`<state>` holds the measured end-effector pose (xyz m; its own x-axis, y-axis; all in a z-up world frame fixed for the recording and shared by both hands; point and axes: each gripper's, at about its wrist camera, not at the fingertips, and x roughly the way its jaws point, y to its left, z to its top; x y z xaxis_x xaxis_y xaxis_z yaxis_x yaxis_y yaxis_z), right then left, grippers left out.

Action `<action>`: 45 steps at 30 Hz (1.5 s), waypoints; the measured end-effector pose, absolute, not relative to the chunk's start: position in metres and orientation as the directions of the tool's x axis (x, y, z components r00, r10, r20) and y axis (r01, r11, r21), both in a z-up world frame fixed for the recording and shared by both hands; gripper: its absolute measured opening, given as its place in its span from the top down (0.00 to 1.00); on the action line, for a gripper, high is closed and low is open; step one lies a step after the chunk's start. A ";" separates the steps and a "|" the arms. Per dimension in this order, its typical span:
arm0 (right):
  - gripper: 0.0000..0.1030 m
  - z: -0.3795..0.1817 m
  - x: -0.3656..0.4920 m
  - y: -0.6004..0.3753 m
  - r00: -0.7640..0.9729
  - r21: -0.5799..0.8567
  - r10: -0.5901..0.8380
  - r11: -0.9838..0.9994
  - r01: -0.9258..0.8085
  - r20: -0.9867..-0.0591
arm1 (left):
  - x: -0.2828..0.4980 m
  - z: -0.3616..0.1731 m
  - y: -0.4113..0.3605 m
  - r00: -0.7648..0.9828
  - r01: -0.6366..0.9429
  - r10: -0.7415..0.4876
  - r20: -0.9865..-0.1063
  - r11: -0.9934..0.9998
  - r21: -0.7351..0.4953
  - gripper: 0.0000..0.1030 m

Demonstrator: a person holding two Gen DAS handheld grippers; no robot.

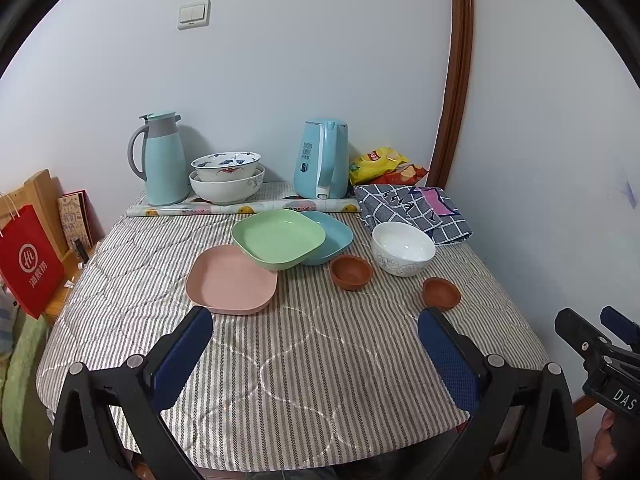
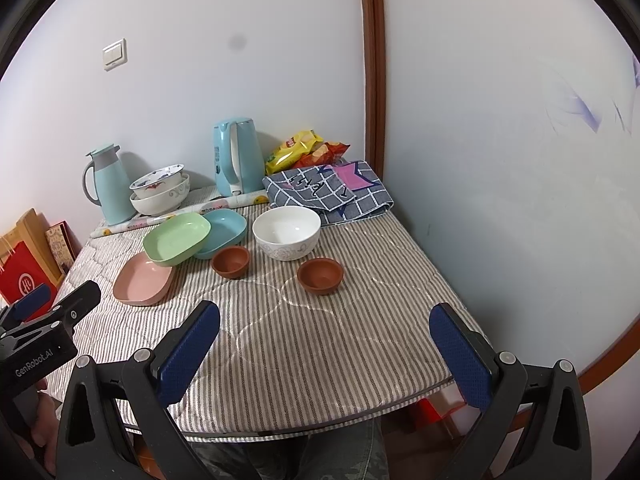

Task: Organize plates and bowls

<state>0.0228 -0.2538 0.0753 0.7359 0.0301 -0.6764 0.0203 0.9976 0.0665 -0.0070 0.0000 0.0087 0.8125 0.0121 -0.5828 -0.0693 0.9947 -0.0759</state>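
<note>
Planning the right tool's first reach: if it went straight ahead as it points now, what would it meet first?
Probably the nearer brown bowl, roughly centred ahead of the open right tool; only striped cloth lies before it. Depth is uncertain.

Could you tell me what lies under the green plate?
The green plate rests partly on the blue plate and overlaps the pink plate. Whatever lies beneath its middle is covered and cannot be seen.

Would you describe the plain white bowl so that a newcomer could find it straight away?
Start at the folded checked cloth by the right wall. Just in front of it, on the striped table cover, stands the white bowl. It is far larger than the two brown bowls nearby and stands alone, unstacked.
</note>
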 end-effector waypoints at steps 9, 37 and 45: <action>0.00 0.072 0.029 -0.249 0.741 0.099 0.064 0.995 0.004 -0.668 | 0.006 -0.004 0.008 0.799 -0.082 0.019 -0.601 0.994 -0.078 0.00; 0.01 0.044 0.133 -0.204 0.676 0.085 0.084 0.996 -0.031 -0.732 | 0.114 -0.050 0.070 0.698 -0.182 0.046 -0.715 0.977 -0.114 0.00; 0.03 0.034 0.178 -0.178 0.650 0.100 0.121 0.993 -0.069 -0.751 | 0.145 -0.058 0.104 0.673 -0.247 0.077 -0.735 0.961 -0.125 0.06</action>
<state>0.1779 -0.1784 0.0345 0.6496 0.1206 -0.7506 -0.0688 0.9926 0.1000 0.1454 0.1036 -0.0583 0.6733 0.0772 -0.7353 -0.2468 0.9610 -0.1251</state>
